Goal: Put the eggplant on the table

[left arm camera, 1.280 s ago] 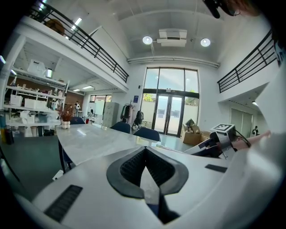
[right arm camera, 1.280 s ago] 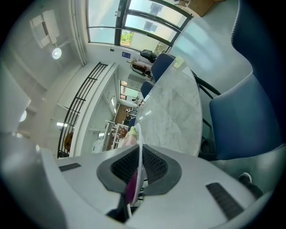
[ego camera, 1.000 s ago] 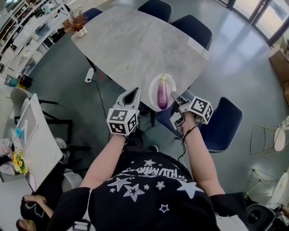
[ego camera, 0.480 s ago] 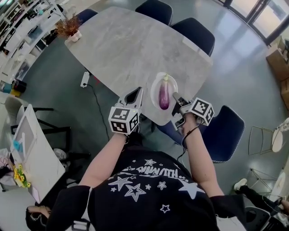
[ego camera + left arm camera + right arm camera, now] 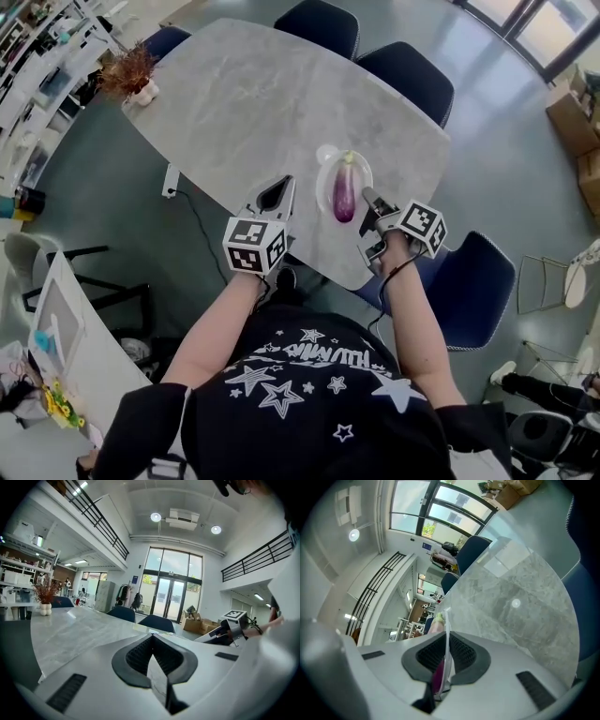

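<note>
A purple eggplant (image 5: 344, 189) with a green stem lies on a white plate (image 5: 322, 184). My right gripper (image 5: 368, 199) is shut on the plate's near right rim and holds it over the near edge of the grey marble table (image 5: 272, 103). I cannot tell whether the plate rests on the tabletop. In the right gripper view the plate (image 5: 448, 630) runs edge-on between the jaws of the right gripper (image 5: 446, 656), with the eggplant (image 5: 438, 673) just left of it. My left gripper (image 5: 277, 192) is shut and holds nothing, left of the plate; it shows as the left gripper (image 5: 152, 660) in its own view.
Dark blue chairs stand at the far side (image 5: 323, 23) and the near right (image 5: 469, 281) of the table. A potted dried plant (image 5: 131, 75) sits at the table's far left corner. A power strip with its cable (image 5: 171, 180) lies on the floor. Cardboard boxes (image 5: 572, 112) are at the right.
The table has come nearer in the head view. The plate with the eggplant, earlier off the table's near edge, is now over the tabletop. Both grippers have stayed shut.
</note>
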Available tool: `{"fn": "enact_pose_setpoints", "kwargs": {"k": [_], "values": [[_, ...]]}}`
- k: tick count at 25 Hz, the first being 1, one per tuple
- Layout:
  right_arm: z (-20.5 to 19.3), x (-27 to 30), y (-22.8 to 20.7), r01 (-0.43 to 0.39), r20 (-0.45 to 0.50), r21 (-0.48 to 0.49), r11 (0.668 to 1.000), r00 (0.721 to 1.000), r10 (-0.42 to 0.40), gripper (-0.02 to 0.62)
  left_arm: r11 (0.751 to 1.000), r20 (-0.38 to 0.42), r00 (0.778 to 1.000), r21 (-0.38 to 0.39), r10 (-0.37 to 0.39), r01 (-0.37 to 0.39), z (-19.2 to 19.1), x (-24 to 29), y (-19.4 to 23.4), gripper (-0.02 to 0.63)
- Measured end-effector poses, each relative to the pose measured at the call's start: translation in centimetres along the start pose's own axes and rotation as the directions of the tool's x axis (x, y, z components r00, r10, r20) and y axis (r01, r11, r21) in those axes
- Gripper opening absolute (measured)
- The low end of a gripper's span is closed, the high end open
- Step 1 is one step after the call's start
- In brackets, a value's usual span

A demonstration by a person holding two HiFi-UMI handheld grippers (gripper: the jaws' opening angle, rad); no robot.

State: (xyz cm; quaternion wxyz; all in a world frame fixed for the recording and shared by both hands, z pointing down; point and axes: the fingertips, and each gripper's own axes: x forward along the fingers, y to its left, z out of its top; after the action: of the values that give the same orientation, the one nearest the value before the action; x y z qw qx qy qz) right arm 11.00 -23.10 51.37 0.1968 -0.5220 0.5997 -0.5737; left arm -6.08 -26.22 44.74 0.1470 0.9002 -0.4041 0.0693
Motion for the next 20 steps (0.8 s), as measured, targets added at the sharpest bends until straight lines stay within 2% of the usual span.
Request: {"fn": "enact_pose_setpoints", "kwargs": {"k": [14, 20], "values": [[0.8, 7.3, -1.2, 0.102, 0.111, 0.057, 0.993, 0.988, -0.108, 0.021, 0.989, -0.065, 0.987, -0.005, -0.150, 0.150, -0.1, 5.8, 7.4, 0.008], [1.0, 8.8, -1.5, 0.123, 0.125, 0.071, 0.990, 0.983, -0.131, 0.021, 0.983, -0.100, 0.978, -0.006, -0.183, 0.184, -1.0, 7.0, 8.0, 0.008]]}}
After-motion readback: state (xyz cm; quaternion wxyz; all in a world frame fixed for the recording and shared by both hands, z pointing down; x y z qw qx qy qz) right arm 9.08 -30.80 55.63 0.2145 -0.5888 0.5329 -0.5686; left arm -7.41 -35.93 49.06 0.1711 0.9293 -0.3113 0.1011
